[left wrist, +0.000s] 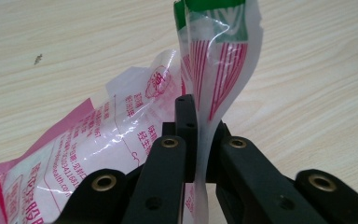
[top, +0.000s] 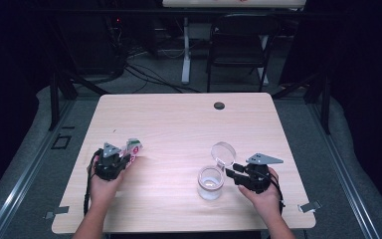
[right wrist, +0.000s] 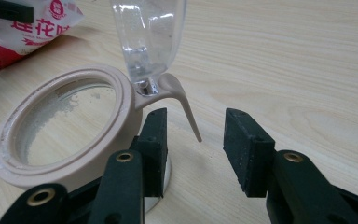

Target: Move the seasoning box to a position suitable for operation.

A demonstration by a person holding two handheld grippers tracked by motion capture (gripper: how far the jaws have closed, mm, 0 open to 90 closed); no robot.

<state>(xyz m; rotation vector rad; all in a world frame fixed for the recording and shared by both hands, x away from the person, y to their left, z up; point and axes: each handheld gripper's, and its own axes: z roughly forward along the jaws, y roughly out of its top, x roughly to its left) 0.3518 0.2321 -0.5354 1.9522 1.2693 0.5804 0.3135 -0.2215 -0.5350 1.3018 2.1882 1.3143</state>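
Work in hand is judged to be the emptying of a packet into a jar. In the high view, the left gripper [top: 124, 160] is seen at the near left of the table [top: 179, 119], clamped on a printed plastic packet [top: 133, 148] whose far end rises from the jaws. At the near right, a clear jar [top: 211, 183] stands upright with its hinged lid [top: 223, 152] thrown back, presumably so that the mouth is free for filling. The right gripper [top: 230, 171] is held just beside the jar's right side.

In the left gripper view, the packet's thin top seam [left wrist: 204, 154] is pinched flat between the closed jaws, while the bulk of the packet sags to the left; such a hold suits tearing or lifting by the edge.

In the right gripper view, the jaws stand apart with nothing pressed between them. The beige rim [right wrist: 74, 168] of the jar lies just beside the left jaw, and the lid's latch tab [right wrist: 189, 114] hangs in the gap, probably so that the jar can be steadied.
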